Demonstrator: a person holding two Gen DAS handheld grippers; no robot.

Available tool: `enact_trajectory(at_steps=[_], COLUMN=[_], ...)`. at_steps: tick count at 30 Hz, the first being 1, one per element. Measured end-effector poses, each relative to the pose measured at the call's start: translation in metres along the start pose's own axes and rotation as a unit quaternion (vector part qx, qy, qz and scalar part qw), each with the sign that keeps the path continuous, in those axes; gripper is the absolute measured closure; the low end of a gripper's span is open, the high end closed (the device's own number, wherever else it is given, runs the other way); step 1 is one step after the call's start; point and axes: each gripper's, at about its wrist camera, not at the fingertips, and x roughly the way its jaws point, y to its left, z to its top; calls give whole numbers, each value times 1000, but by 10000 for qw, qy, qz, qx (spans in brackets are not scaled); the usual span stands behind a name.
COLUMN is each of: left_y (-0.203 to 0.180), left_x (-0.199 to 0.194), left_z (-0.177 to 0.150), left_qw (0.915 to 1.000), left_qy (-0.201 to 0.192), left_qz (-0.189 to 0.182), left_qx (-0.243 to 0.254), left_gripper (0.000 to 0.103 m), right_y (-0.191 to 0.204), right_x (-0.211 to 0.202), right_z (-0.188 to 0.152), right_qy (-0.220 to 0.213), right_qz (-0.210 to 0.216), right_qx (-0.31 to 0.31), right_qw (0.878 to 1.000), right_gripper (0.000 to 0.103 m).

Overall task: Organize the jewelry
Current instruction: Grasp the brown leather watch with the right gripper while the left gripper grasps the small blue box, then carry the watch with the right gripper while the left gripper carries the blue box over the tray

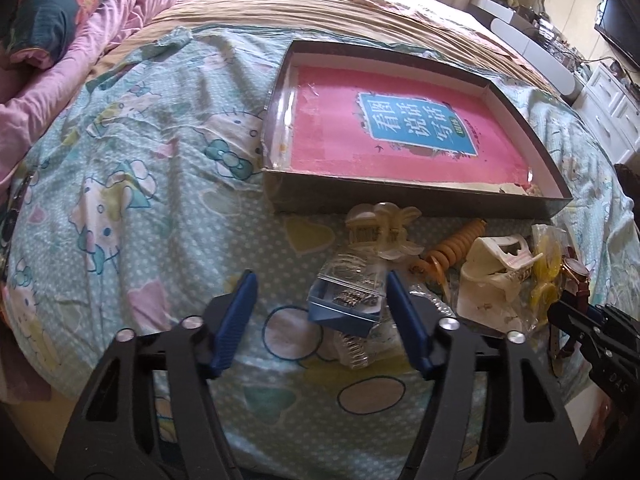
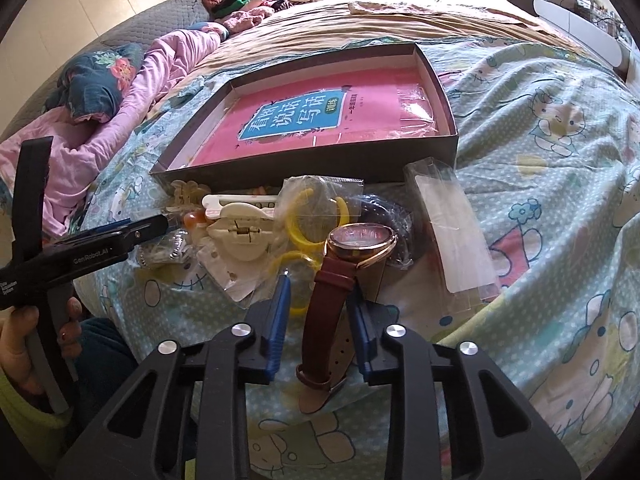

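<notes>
Lying draped between the right gripper's (image 2: 320,312) blue ribbed pads, a rose-gold watch (image 2: 352,256) with a smooth brown leather strap is sitting on the cartoon-print quilt (image 2: 560,184); whether the pads are pinching it is unclear. The left gripper (image 1: 320,292) is standing spread around a small blue box (image 1: 344,308) in crinkled clear plastic. Behind is sitting a shallow dark cardboard tray (image 1: 420,200).

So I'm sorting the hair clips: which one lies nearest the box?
The translucent yellowish claw clip, lying almost against the box's near wall. The cream clip sits further from the box, beside the orange coil tie.
</notes>
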Motion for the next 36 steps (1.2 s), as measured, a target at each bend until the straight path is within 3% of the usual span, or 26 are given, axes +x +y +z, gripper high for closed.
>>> enact_trajectory(at_steps=[6, 23, 36], left_y=[-7, -5, -3], left_x=[0, -40, -26], left_z=[1, 29, 62], left_qw=[9998, 9983, 9985], left_qy=[-38, -484, -485], left_qz=[-117, -273, -223], left_qx=[129, 162, 92], left_gripper=[77, 78, 78], right_y=[-2, -2, 0], right_x=[-4, -47, -42], right_z=[2, 28, 83], right_qy=[-39, -511, -948], right_qz=[48, 234, 316], right_qx=[-5, 10, -75], right_qw=[10000, 9984, 9950], right_gripper=[88, 91, 91])
